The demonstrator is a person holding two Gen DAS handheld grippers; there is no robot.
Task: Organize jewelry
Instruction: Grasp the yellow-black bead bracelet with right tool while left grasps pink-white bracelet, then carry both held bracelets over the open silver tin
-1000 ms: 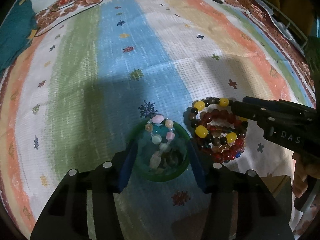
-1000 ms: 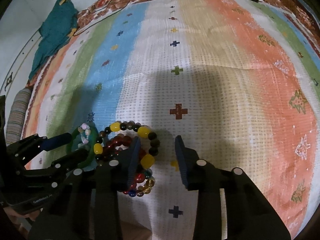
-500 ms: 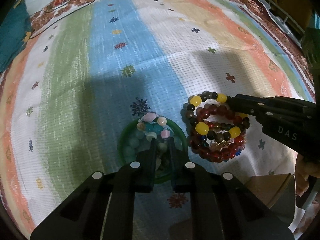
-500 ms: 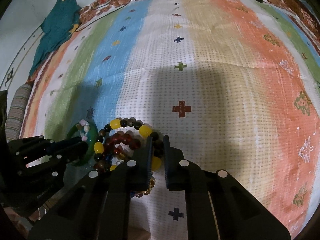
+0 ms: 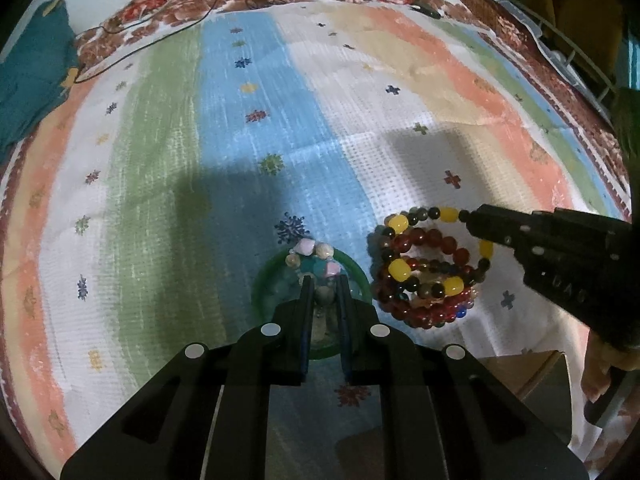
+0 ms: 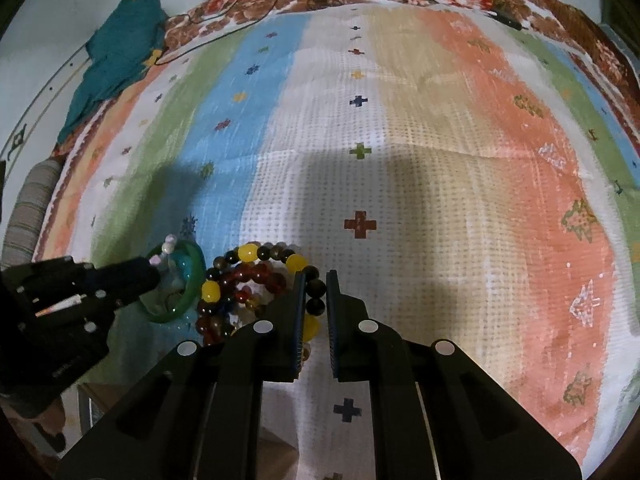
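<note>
A striped cloth [image 5: 360, 128] with small crosses covers the surface, a teal cloth [image 6: 116, 52] bunched at its ten o'clock edge. The left gripper [image 5: 325, 280], pitched steeply down, is clamped on pastel beads [image 5: 316, 258] in a green bangle [image 5: 264, 284]; its fingers hide what lies deeper. At three o'clock of the bangle sits a heap of red, dark and yellow bead bracelets [image 5: 424, 268]. The right gripper [image 6: 316, 276], tilted likewise, pinches a dark-and-yellow strand [image 6: 314, 292], its lower part hidden.
</note>
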